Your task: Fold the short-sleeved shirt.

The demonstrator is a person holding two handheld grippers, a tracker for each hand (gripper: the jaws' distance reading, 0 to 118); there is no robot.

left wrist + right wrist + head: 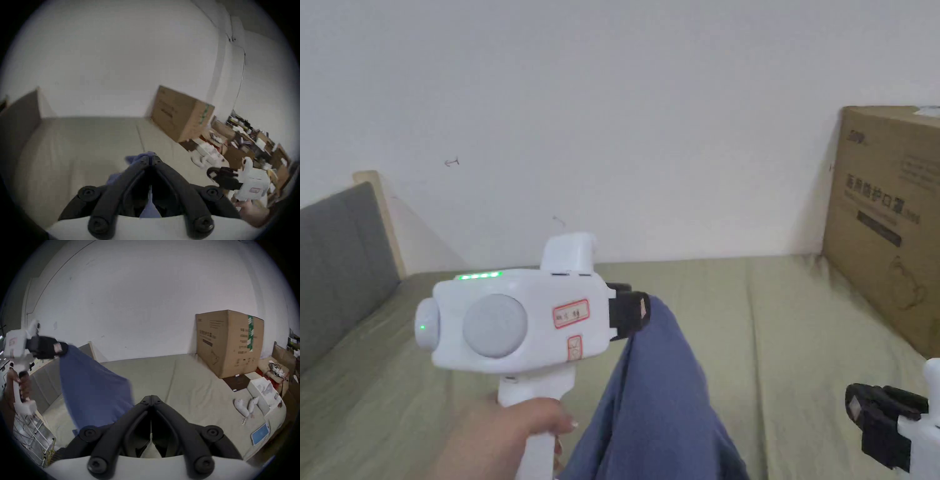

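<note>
A blue short-sleeved shirt (659, 400) hangs in the air over the olive-green bed (800, 325). My left gripper (644, 312) is held up at mid-height, shut on an upper edge of the shirt, and the cloth drapes down from its jaws. In the left gripper view blue fabric (139, 158) bunches at the closed tips of that gripper (151, 156). The right gripper view has the shirt (92, 386) hanging to the left from the left gripper (61, 348). My right gripper (151, 396) is shut with nothing between its jaws, low at the right (856, 403), apart from the shirt.
A large cardboard box (887, 219) stands on the bed's far right against the white wall. A grey headboard (337, 262) rises at the left. White items (263, 392) and a blue-faced device (259, 434) lie near the bed's right edge. More boxes and clutter (251, 142) sit beyond.
</note>
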